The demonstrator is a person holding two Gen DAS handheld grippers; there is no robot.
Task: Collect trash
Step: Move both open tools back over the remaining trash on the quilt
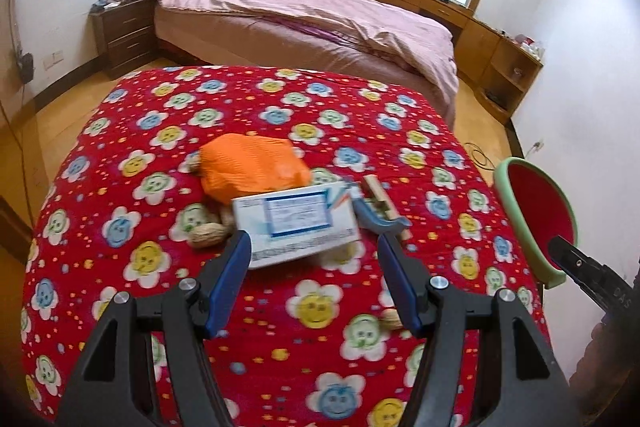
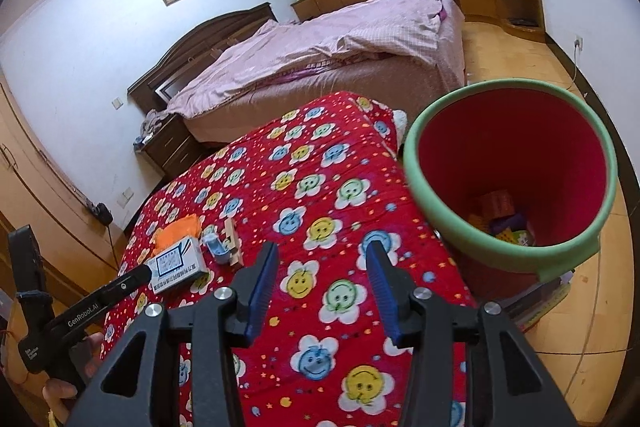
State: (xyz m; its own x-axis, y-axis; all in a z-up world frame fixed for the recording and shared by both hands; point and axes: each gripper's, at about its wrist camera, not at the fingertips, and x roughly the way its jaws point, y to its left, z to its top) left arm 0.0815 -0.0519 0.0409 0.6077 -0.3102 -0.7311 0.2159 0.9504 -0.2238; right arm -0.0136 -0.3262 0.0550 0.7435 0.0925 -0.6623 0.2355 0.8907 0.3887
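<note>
Both tools gape empty; left tool nears box.

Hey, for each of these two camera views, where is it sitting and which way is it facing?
Left wrist: on the left gripper, looking down over the quilt at a white box; right gripper at the edge.
Right wrist: on the right gripper, facing quilt and bin; left gripper and a hand show.
Shared: box, quilt, bin, bed.

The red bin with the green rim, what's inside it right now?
Inside the red bin, a few crumpled pieces lie at the bottom: orange, purple and yellow-patterned wrappers or boxes. The near wall hides the rest of the floor, so more may lie there.
</note>
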